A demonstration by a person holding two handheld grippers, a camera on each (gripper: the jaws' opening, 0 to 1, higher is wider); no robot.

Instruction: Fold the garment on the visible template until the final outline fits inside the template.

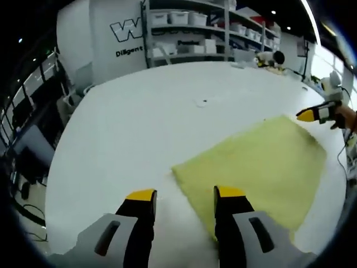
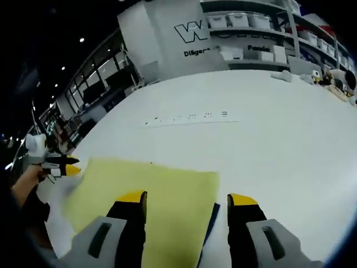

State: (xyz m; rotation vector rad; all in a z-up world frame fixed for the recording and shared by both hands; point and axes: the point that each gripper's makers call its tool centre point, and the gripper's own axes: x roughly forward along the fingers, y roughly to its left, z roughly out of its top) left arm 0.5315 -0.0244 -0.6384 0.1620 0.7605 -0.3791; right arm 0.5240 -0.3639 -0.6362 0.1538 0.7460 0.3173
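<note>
Garment (image 2: 150, 206) hides template (dark sliver) (image 2: 210, 223).

from my end both views are bright and evenly lit, mostly from ceiling spots (image 2: 81, 40) and a long strip light (image 1: 311, 21) overhead. the white table (image 1: 167, 123) looks nearly washed out, with soft glare and hardly any shadow, just a faint dark edge under the yellow garment (image 2: 162, 195). fisheye bending curves the shelving (image 1: 189, 28) and table edge hard. the far background is soft, and the lettering on the wall (image 2: 192, 33) is perhaps slightly motion-blurred.
</note>
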